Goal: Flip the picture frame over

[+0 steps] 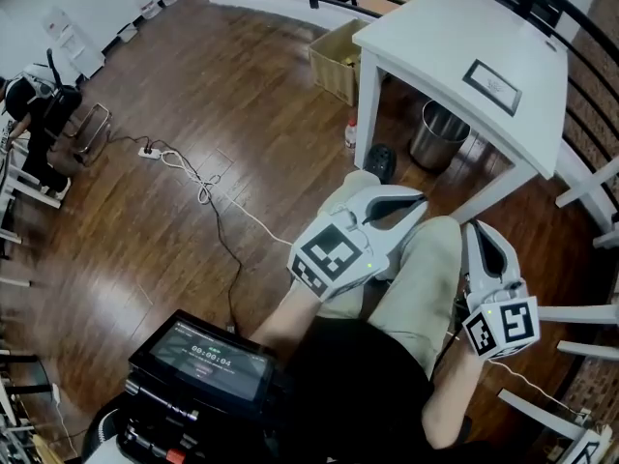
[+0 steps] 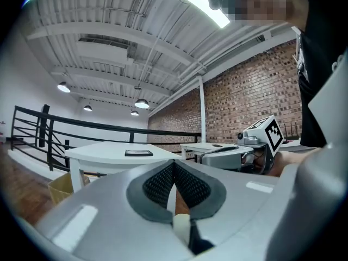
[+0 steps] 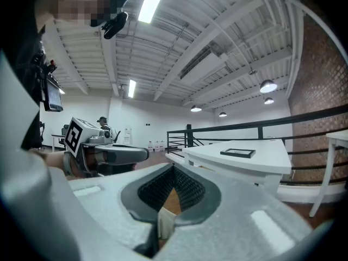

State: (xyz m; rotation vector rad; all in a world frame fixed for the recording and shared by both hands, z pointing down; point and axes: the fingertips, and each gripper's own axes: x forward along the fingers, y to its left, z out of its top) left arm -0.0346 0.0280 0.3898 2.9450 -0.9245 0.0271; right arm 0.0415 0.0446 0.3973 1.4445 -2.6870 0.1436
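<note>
Head view: the frame point(image 1: 492, 87) lies flat on the white table point(image 1: 435, 37), a little in from the edge that faces the person and toward its right end. It is well apart from both grippers. The left gripper point(image 1: 411, 204) and right gripper point(image 1: 481, 232) are held out over the person's legs, pointing toward the table but short of it. That looks like a carry on the way in rather than a reach. A bin point(image 1: 440, 133) stands under the table and a box point(image 1: 338, 56) sits beside its left corner, both clear of the way to the top.

Left gripper view: the left gripper point(image 2: 174, 167) has its jaws closed together with nothing between them, as suits an approach with no load. Ahead, the frame point(image 2: 138, 153) rests on the table point(image 2: 103, 155), seen almost edge-on because the gripper is held level with the top. The right gripper point(image 2: 209, 157) rides alongside.

Right gripper view: the right gripper point(image 3: 174, 174) also has its jaws together and empty. The frame point(image 3: 237, 153) lies on the table point(image 3: 255, 165) ahead and to the right, and the left gripper point(image 3: 138, 154) is level beside it.

The flip has not begun. Since the frame lies flat, I judge a jaw must open and catch one edge to lift it
</note>
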